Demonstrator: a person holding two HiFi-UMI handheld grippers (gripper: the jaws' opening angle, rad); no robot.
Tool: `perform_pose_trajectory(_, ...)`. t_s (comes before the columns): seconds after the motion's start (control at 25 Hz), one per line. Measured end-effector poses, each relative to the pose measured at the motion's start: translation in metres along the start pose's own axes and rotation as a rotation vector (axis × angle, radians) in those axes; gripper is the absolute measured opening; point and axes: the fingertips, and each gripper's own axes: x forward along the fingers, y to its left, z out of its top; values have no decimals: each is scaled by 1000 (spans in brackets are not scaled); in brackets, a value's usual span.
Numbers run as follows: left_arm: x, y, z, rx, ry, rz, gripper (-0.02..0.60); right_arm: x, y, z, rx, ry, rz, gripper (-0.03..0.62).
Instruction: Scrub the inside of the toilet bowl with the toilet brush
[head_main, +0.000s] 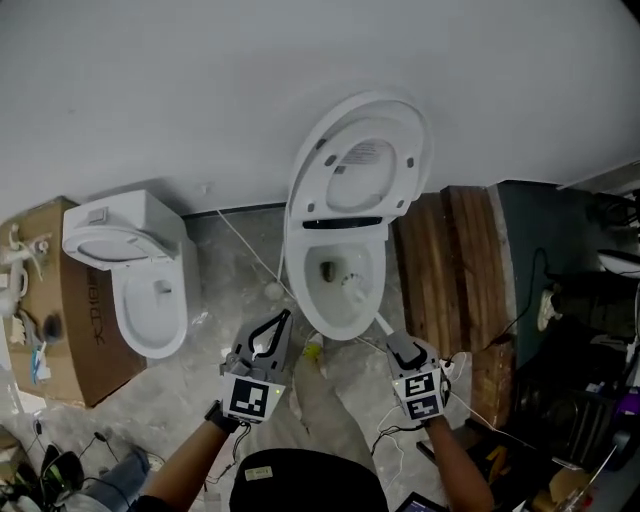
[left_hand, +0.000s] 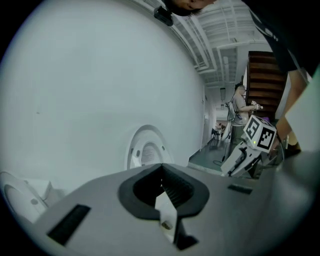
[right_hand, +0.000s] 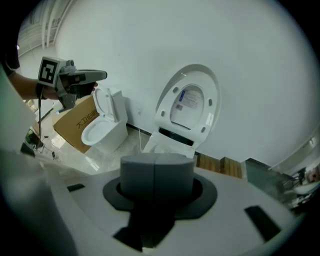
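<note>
Between the closed jaws of my right gripper (head_main: 402, 347) I take the white handle of the toilet brush (head_main: 352, 287) to be clamped, though only the head view shows it running in; this gripper's own view shows just two jaws pressed together. From those jaws the brush's long axis runs ahead and slightly left, down into the toilet bowl (head_main: 296, 262), where its head lies low inside, so the scrubbing is the right hand's job. My left gripper (head_main: 272, 330) hangs left of the bowl's front, jaws spread and empty.
</note>
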Motion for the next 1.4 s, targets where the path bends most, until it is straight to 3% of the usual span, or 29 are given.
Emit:
perform_pose_trajectory(0.12, 23, 6, -28, -87, 26, 17, 9, 56, -6, -2, -49, 22, 28, 152)
perform_pose_trajectory(0.32, 64, -3, -60, -3, 39, -36, 10, 132, -12, -11, -128, 30, 80, 152)
perform_pose_trajectory(0.52, 99, 9, -111, -19, 57, 3, 9, 210, -17, -11, -158, 0, 98, 152)
perform_pose_trajectory(0.72, 120, 10, -153, -46, 75, 14, 10, 268, 0, -20, -178, 5, 186, 152)
perform_pose_trajectory(0.92, 128, 3, -176, -20, 118, -33, 9, 299, 16, -25, -209, 16, 226, 152)
perform_pose_trajectory(1.0, 127, 5, -186, -52, 125, -22, 10, 314, 18, -24, -209, 14, 227, 152)
perform_pose_trajectory(1.12, 120, 8, -205, -179, 131, 46, 9, 335, 21, -20, -195, -4, 210, 152)
perform_pose_trajectory(1.2, 111, 1, -217, -158, 154, 33, 9, 345, 24, -17, -183, -13, 191, 152)
perform_pose_trajectory(1.32, 104, -8, -226, -232, 164, 50, 9, 357, 22, -8, -188, -14, 156, 152)
perform_pose_trajectory(1.4, 103, -13, -228, -230, 171, 34, 10, 365, 20, -3, -209, -12, 139, 152)
